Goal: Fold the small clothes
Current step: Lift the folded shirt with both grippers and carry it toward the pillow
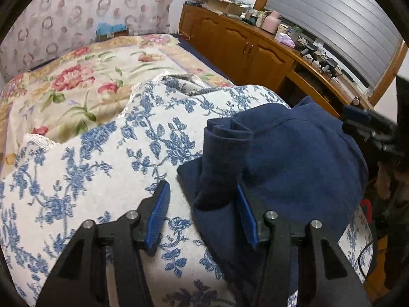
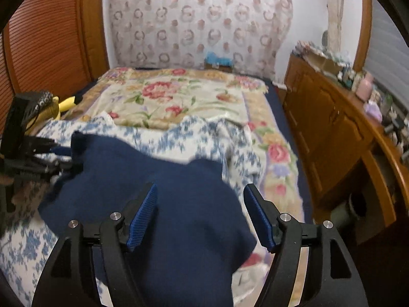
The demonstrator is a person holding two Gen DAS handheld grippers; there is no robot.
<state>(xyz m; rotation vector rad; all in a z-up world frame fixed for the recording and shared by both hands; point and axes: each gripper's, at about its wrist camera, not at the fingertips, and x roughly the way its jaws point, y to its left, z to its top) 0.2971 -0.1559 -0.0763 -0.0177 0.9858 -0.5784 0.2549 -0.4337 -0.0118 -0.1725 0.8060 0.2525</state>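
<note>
Containers: a cardboard box (image 1: 225,5) sits on the wood cabinet (image 1: 245,48) at about 1 o'clock in the left wrist view, w/ papers or cloth piled in it; too small to tell which. A pink jug (image 1: 272,21) and small bottles stand next to it on the cabinet top; can't see what's in them.

The navy cloth (image 1: 294,158) lies bunched on the blue-flower blanket (image 1: 89,179), on the bed (image 1: 84,76).

Left tongs (image 1: 203,215): about half open, not holding anything. A rolled-up fold of the navy cloth pokes up between the 2 fingers. It lies close against the right pad (image 1: 245,217), but the left pad (image 1: 158,217) is clear of it, over the blanket. Most of the cloth spreads from 12 to 3 o'clock of these tongs.

Right tongs (image 2: 199,215): wide open, holding nothing. In the right wrist view the navy cloth (image 2: 179,204) lies under and between the fingers, a bit blurry. It runs past the left pad (image 2: 143,217) out to 10 o'clock. The right pad (image 2: 259,217) is just past the cloth's edge, w/ the flower bedspread (image 2: 173,99) under it.

The left tongs also show at 9 o'clock here (image 2: 51,158), right at the cloth's far corner; can't tell if they touch it.
</note>
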